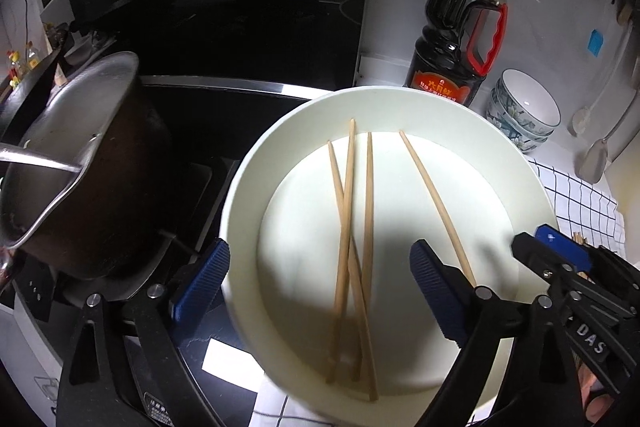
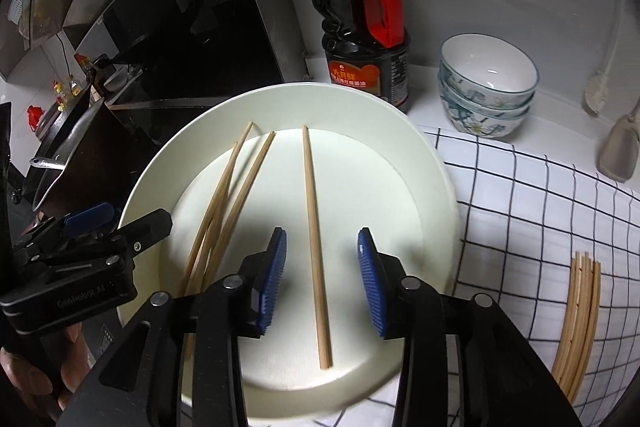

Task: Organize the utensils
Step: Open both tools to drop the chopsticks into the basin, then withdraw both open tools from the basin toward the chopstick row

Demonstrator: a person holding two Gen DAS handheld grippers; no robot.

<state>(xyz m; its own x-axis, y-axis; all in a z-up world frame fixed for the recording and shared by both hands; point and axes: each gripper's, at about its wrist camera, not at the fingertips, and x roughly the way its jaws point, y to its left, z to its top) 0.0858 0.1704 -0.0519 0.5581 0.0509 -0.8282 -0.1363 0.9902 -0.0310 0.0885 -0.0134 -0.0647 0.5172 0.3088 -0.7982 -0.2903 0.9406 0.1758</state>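
Note:
A cream plate (image 1: 400,107) (image 2: 420,187) lies on a checked cloth and holds several wooden chopsticks. Three lie crossed together (image 1: 352,247) (image 2: 224,203); a single chopstick (image 2: 314,227) (image 1: 436,207) lies apart to their right. My right gripper (image 2: 322,279) is open and hovers low over the plate, its blue pads on either side of the single chopstick without touching it. My left gripper (image 1: 320,291) is open wide over the plate's left part, one finger beyond the rim; it also shows in the right wrist view (image 2: 100,227). A bundle of chopsticks (image 2: 576,323) lies on the cloth at right.
A soy sauce bottle (image 2: 360,27) stands behind the plate. Stacked patterned bowls (image 2: 488,87) stand to its right. A metal pot (image 1: 80,167) sits on the black stove at left. The checked cloth (image 2: 520,207) covers the counter at right. Ladles (image 1: 596,155) hang at the wall.

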